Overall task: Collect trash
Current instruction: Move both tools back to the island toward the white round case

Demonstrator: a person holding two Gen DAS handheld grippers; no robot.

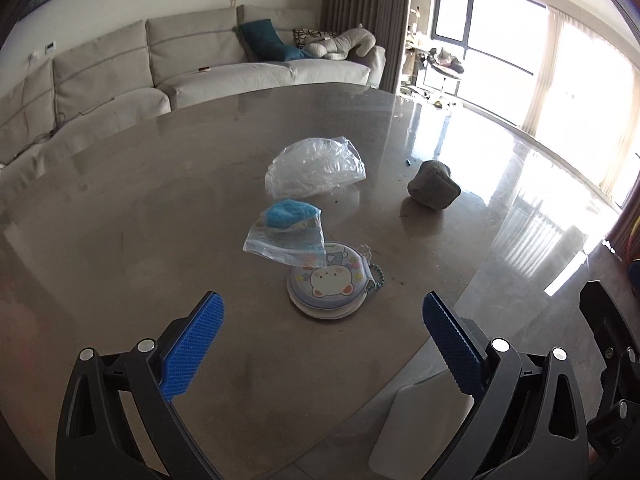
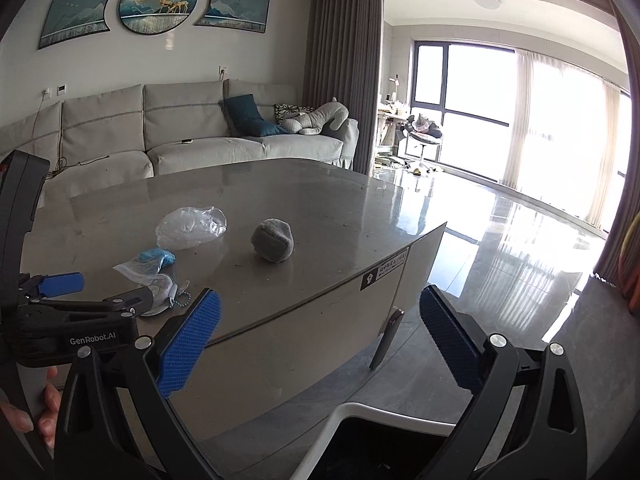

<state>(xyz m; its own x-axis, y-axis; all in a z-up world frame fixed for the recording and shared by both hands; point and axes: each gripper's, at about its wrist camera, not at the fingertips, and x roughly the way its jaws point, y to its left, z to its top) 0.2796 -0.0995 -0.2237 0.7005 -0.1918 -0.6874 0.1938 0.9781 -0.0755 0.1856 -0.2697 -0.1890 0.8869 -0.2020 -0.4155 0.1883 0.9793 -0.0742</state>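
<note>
Left wrist: both claws spread, empty.
I should pinch the small plastic bag [image 1: 286, 228] by its rim (it's flimsy), left claw [image 1: 322, 322] low.

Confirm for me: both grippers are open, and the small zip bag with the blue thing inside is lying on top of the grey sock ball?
Not quite. In the left wrist view the small zip bag rests on the round cartoon pouch, not the grey sock ball, which sits apart to the right. Both the left gripper and right gripper are open.
</note>
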